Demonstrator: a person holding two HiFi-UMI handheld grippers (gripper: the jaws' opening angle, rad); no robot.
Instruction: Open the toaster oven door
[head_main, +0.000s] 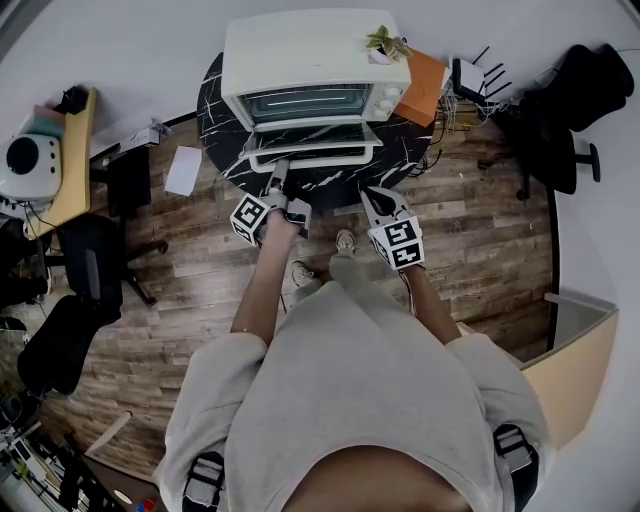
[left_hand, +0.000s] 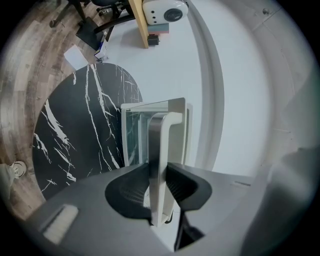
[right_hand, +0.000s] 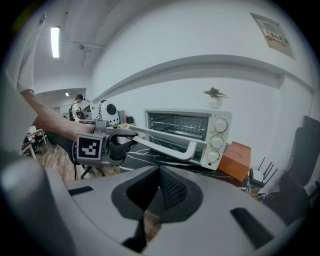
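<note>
HEAD VIEW
Oven: boxy cream toaster oven (head_main: 315, 55), smooth enamel-look shell w/ rounded corners, sits on a round table (head_main: 215, 110) of black marble-look w/ white veins.
Door: glass-paned door (head_main: 310, 135) hangs swung down to near flat, front edge toward the person.
Handle: pale bar handle (head_main: 330, 156) runs along the door's front edge.
Left tool: left gripper (head_main: 278, 175) reaches in to the handle's left part; its checkered marker cube (head_main: 250, 217) sits at the wrist end.
Right tool: right gripper (head_main: 375, 200) is held back from the table, over plank wood floor (head_main: 180, 300), apart from the oven.
Extras: small potted plant (head_main: 385, 42) on the oven top; orange box (head_main: 422, 88) just beside the oven.

LEFT GRIPPER VIEW
Grip: dark ribbed pads (left_hand: 131, 187) are clamped on the flat, satin-metal handle bar from both sides.
Beyond: the glass pane in its cream frame, veined tabletop behind it.

RIGHT GRIPPER VIEW
Jaws: ribbed dark pads are pressed together, nothing between them.
Scene: oven front w/ wire rack inside, three round cream knobs (right_hand: 216, 142) stacked at its right; door sticks out, left tool at the handle.
</note>
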